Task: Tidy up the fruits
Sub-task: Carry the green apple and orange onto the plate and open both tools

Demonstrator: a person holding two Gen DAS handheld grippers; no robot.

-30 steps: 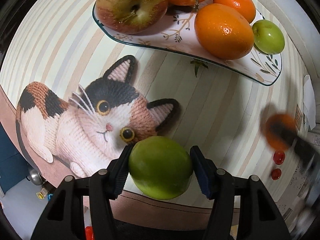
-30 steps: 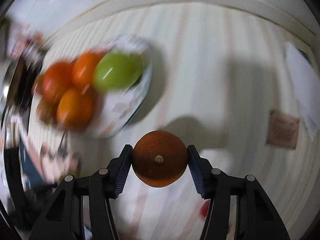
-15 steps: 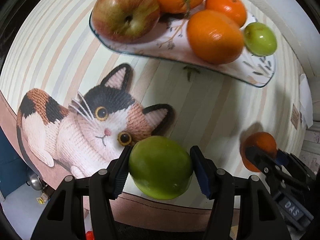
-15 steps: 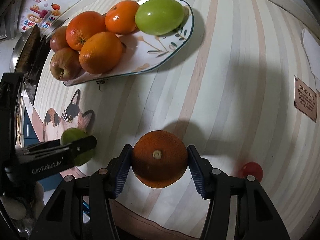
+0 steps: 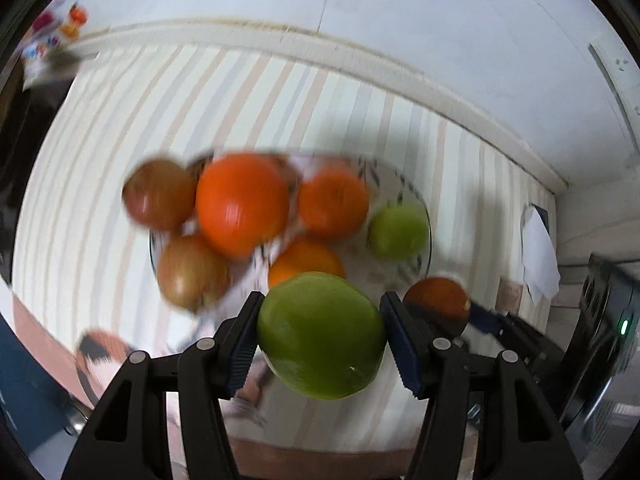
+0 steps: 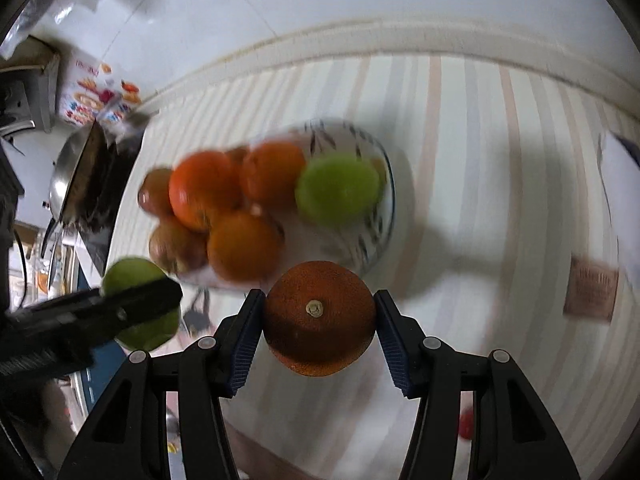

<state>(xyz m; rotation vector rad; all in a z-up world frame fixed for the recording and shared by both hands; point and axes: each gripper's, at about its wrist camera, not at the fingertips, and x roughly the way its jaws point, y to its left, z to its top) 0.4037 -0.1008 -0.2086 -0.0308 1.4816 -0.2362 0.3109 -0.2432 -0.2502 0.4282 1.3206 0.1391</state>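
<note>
Fruit is clamped in both tools: the left gripper (image 5: 320,336) pinches a green apple (image 5: 322,334) between its blue pads, and the right gripper (image 6: 318,318) grips a dark, rough-skinned orange (image 6: 319,317), stem scar facing the camera. The plate (image 6: 376,236), already crowded with oranges, reddish apples and one small green apple (image 6: 338,190), lies straight ahead of both, in the middle of each frame on the striped tablecloth (image 6: 480,160). In the right wrist view the carried orange sits just below the plate's near rim, where bare plate shows to the right of the pile; the left tool (image 6: 80,320) hangs at lower left, beyond the crowded end. My judgement: the right hand is nearer to open space.
</note>
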